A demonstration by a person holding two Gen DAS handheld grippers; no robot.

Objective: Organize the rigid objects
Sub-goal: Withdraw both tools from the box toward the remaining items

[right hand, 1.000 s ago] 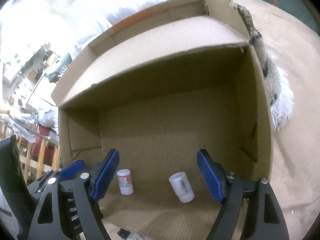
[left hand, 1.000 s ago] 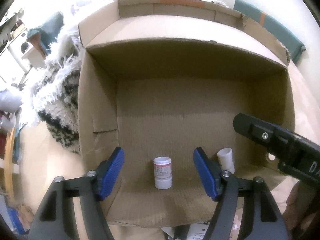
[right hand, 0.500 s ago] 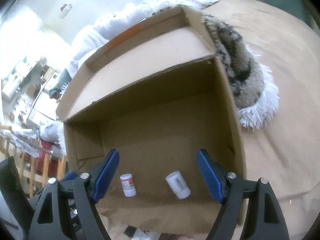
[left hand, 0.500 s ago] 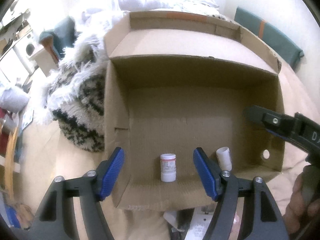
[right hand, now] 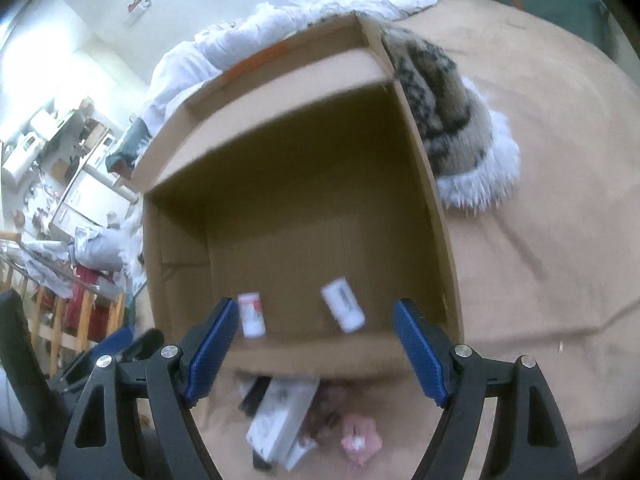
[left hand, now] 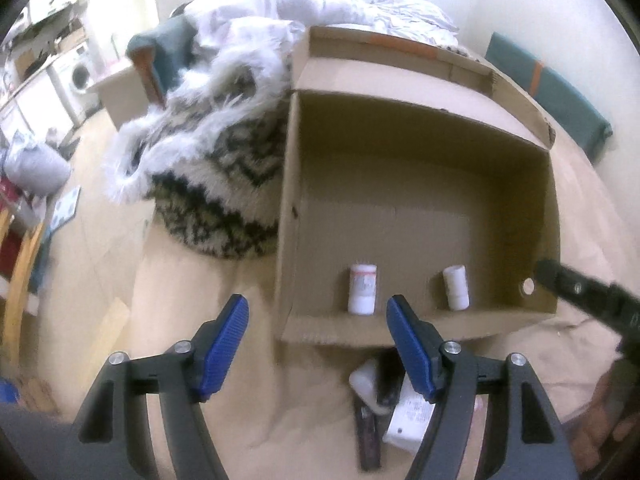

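An open cardboard box (left hand: pixel 420 128) (right hand: pixel 416 184) stands on a tan bed cover. Inside, near its front wall, a white pill bottle with a red label (left hand: pixel 362 289) (right hand: pixel 251 314) stands beside a plain white bottle (left hand: pixel 456 287) (right hand: pixel 343 309). My left gripper (left hand: pixel 318 340) is open and empty, in front of the box's left corner. My right gripper (right hand: pixel 312 346) is open and empty, above the front wall. Loose objects lie before the box: a white carton (right hand: pixel 282 416) (left hand: pixel 412 416), dark flat items (left hand: pixel 368 436) and a pink object (right hand: pixel 358 438).
A furry patterned cushion (left hand: pixel 208 168) (right hand: pixel 452 112) leans against the box's side. White bedding (left hand: pixel 320 0) is heaped behind. Teal cushions (left hand: pixel 560 92) line the wall. A cluttered room with wooden furniture (right hand: pixel 60 304) lies beyond the bed's edge.
Both grippers have pulled back from over the box and risen a little. The box now looks smaller, and the loose objects in front of it have come into view.
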